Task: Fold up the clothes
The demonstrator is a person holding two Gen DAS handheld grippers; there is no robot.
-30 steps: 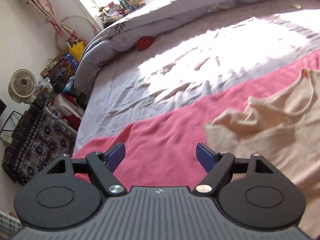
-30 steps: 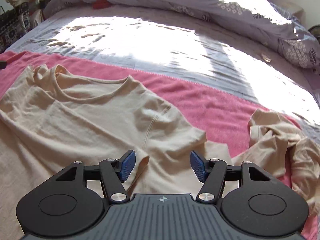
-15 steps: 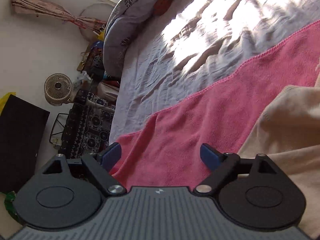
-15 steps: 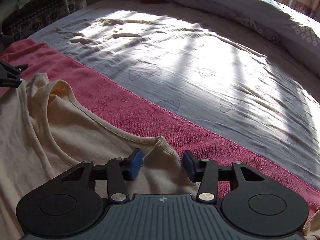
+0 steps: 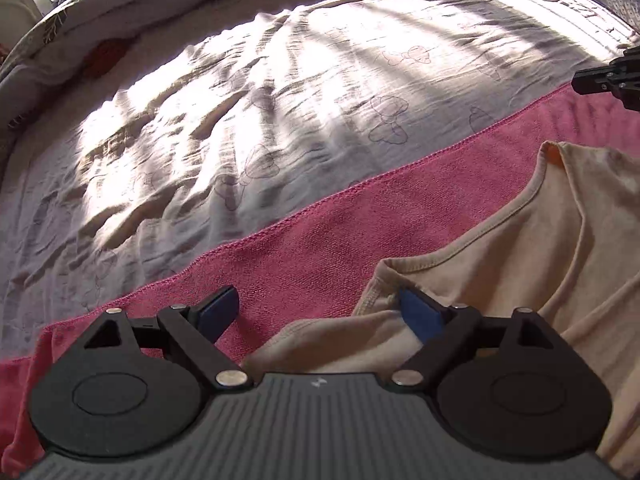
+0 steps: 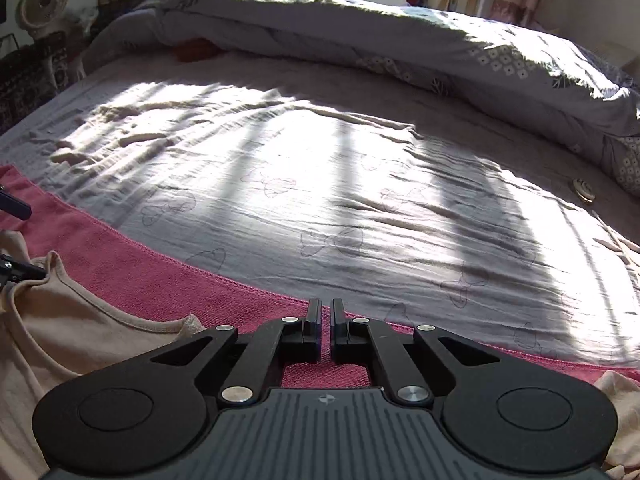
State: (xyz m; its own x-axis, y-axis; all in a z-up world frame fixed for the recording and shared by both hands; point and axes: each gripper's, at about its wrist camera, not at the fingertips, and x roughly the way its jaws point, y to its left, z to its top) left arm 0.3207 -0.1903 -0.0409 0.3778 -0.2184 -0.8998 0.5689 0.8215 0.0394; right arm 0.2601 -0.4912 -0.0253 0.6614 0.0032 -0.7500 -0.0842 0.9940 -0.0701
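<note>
Shirt [image 5: 540,240] | flat on towel [image 5: 320,240] | neckline faces sheet [image 5: 280,100]

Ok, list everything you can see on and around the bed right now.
shirt: one, beige, spread on the towel, near side
towel: one, pink, across the bed's near edge
sheet: one, pale grey with bow outlines, sunlit, mid bed
duvet: one, grey patterned, bunched along the far side
red item: one, beside the duvet, unclear what
fan: one, white, far left
left gripper: open, at the shirt's shoulder edge
right gripper: shut, above the towel
</note>
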